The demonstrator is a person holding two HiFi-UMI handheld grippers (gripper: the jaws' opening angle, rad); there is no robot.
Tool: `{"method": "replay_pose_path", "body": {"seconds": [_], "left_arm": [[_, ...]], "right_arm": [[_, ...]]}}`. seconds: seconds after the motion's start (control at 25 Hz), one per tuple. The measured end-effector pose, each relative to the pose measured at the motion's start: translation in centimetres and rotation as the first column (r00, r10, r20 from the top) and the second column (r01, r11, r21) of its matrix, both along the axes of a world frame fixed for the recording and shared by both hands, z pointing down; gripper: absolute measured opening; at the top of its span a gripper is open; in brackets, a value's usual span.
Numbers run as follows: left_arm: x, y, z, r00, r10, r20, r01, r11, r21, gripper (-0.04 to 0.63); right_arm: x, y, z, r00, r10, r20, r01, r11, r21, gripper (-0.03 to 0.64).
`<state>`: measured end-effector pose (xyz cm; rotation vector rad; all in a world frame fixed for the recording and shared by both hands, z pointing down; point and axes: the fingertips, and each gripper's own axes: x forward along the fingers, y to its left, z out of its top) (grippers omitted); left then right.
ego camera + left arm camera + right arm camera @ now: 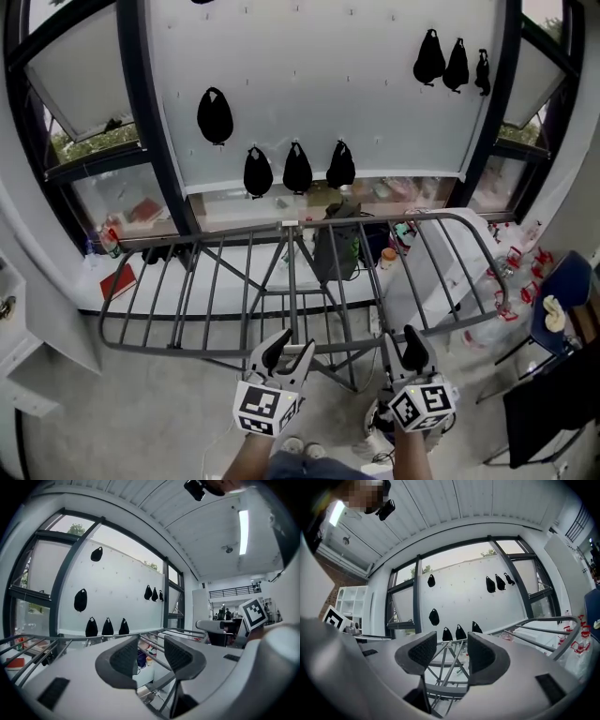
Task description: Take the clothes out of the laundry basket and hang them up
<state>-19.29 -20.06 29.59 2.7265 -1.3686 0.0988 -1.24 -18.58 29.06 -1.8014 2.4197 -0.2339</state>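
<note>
At bottom centre, the left gripper [287,346] and right gripper [404,343] hover side by side at the drying rack's [246,281] near edge, jaws moderately apart, holding nothing.

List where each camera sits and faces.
Head view: on the head, steeply down at rack; forearms, left gripper, right gripper at bottom.
Left gripper view: on left gripper, along its open jaws over rack rails; right gripper's cube at right.
Right gripper view: on right gripper, along its open jaws at rack legs; left gripper's cube at left.
Shared: all show rack and black shapes on wall.
</note>
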Motion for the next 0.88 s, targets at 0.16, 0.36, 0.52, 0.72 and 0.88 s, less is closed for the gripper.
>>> {"method": "replay_pose_path", "body": {"seconds": [0.16, 0.36, 0.52, 0.72, 0.88], "left_arm": [[2.6, -0.7, -0.6, 0.995, 0.101, -0.005, -0.101, 0.995, 0.001, 0.175], [10.1, 0.5, -0.6, 0.954, 0.3, 0.001, -0.3, 0.954, 0.014, 0.175], [17.8, 3.7, 0.3, 0.875, 0.483, 0.011, -0.483, 0.875, 0.0, 0.175], [26.1, 8.3, 2.3, 0.761, 0.649, 0.005, -0.648, 0.76, -0.045, 0.175], [30.8, 12.5, 5.0, 0.676, 0.737, 0.02, -0.732, 0.674, -0.103, 0.175]], "right_arm": [[2.1, 1.0, -0.2, 0.996, 0.087, -0.007, -0.087, 0.996, -0.007, 0.189], [8.7, 5.5, 0.8, 0.958, 0.285, -0.021, -0.285, 0.958, -0.029, 0.189], [14.7, 11.3, 2.0, 0.888, 0.46, -0.024, -0.46, 0.886, -0.054, 0.189], [21.1, 19.2, 3.5, 0.77, 0.638, -0.027, -0.637, 0.764, -0.098, 0.189], [24.5, 25.6, 6.1, 0.676, 0.737, -0.018, -0.731, 0.666, -0.151, 0.189]]}}
